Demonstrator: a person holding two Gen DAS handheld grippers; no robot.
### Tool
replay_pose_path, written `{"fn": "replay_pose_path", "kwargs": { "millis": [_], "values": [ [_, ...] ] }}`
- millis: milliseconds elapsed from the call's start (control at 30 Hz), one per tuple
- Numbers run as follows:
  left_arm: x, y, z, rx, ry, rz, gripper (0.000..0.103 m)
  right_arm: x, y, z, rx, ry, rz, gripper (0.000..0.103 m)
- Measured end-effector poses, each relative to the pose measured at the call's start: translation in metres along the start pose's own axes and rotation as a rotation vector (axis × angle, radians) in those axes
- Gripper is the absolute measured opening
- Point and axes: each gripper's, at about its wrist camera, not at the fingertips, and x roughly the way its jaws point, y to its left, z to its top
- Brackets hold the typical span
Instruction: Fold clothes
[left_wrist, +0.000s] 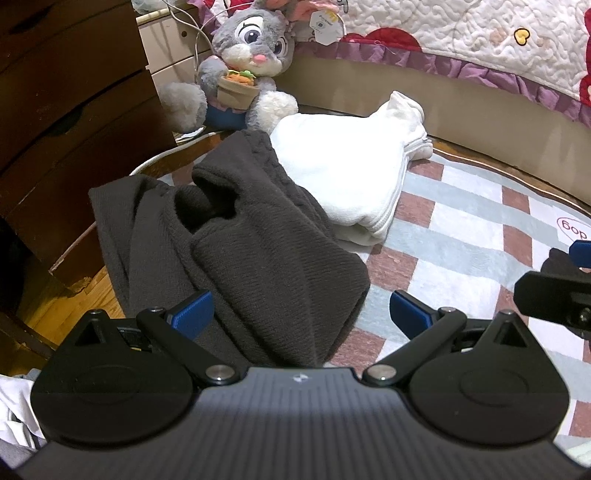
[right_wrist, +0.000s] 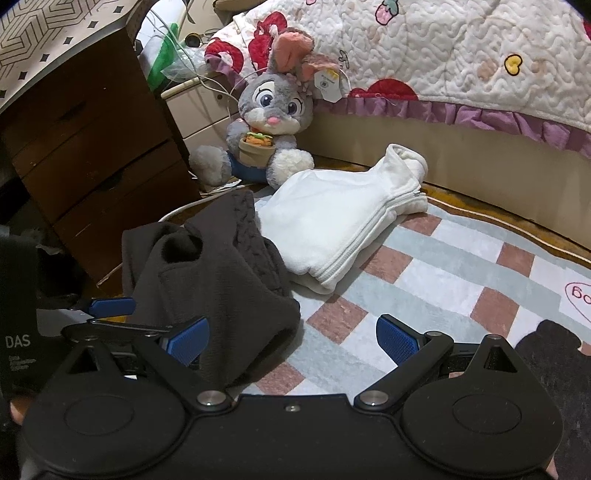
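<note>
A dark grey knitted garment (left_wrist: 243, 251) lies bunched and partly folded on the checked rug (left_wrist: 461, 229). Behind it rests a folded white zip-up garment (left_wrist: 347, 162). My left gripper (left_wrist: 301, 314) is open, its blue fingers spread on either side of the dark garment's near end, gripping nothing. In the right wrist view the same dark garment (right_wrist: 218, 280) sits left of centre and the white garment (right_wrist: 332, 218) lies beyond it. My right gripper (right_wrist: 291, 341) is open over the rug, its left finger beside the dark garment's edge. The left gripper's blue finger (right_wrist: 110, 306) shows at the left.
A plush grey rabbit (left_wrist: 243, 70) sits against the bed base (left_wrist: 443, 99), under a quilted bedspread (left_wrist: 480, 33). A dark wooden drawer chest (left_wrist: 66, 129) stands on the left. White cables (left_wrist: 192, 33) hang by a cream cabinet. The right gripper's body (left_wrist: 554, 295) shows at the right edge.
</note>
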Motion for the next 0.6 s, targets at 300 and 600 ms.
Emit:
{"fn": "replay_pose_path", "kwargs": {
  "millis": [300, 600],
  "values": [
    [0.001, -0.001, -0.001, 0.001, 0.008, -0.003, 0.103, 0.0, -0.002, 0.0, 0.013, 0.003, -0.003, 0.099],
    [0.005, -0.006, -0.011, 0.001, -0.011, -0.033, 0.103, 0.008, -0.005, -0.006, 0.034, 0.008, -0.007, 0.099]
  ]
}}
